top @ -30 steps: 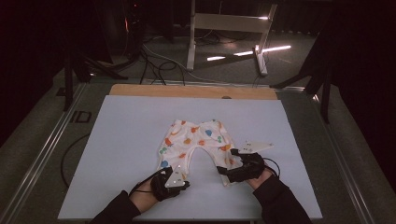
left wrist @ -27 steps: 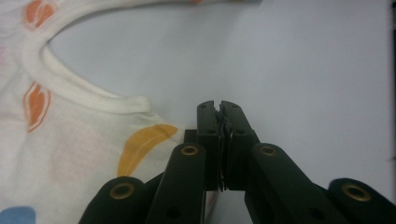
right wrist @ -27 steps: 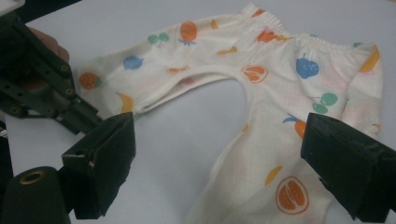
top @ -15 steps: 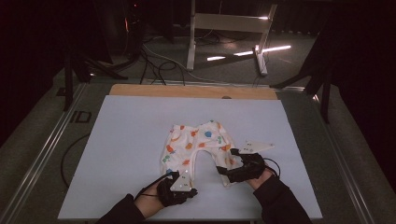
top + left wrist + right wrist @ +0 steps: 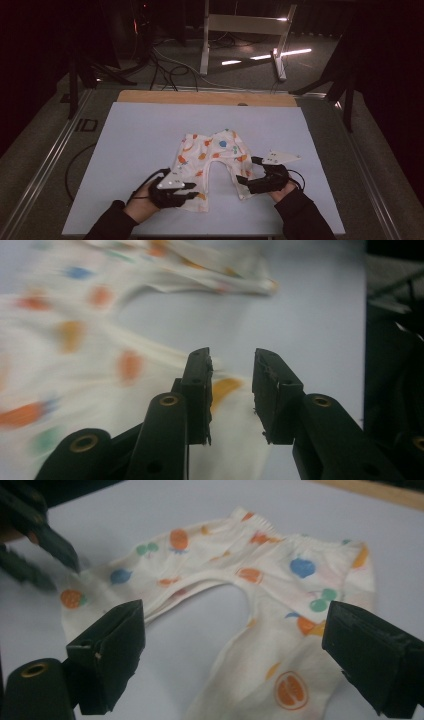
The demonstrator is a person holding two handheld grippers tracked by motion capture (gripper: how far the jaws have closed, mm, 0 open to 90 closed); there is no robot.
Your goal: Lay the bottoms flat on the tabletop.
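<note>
- The table (image 5: 125, 150), under its pale sheet, carries a single garment; its wooden far edge shows bare, and there is no box, basket or other container on it, so nothing is being packed or unpacked here.
- The baby trousers (image 5: 212, 160), white with printed fruit, lie flat near the middle of the table toward the person's side, waistband away from the person and the two legs pointing back at the hands. In the right gripper view the elastic waist and both legs (image 5: 280, 680) are spread apart with bare sheet between them.
- The step in hand looks like the laying-out before a fold: each leg has been drawn toward the person and is being let go.
- The left tongs (image 5: 186, 189) hover over the hem of the left leg; their jaws have just been opening and stand a little apart, with the cloth lying below them (image 5: 232, 390), not pinched.
- The right tongs (image 5: 248, 179) stand wide and released, straddling the end of the right leg without pressing on it.
- The next move, I judge, calls for a fresh grasp: most likely both hems lifted together and carried up to the waistband, or one leg laid across the other, keeping the cloth smooth.
</note>
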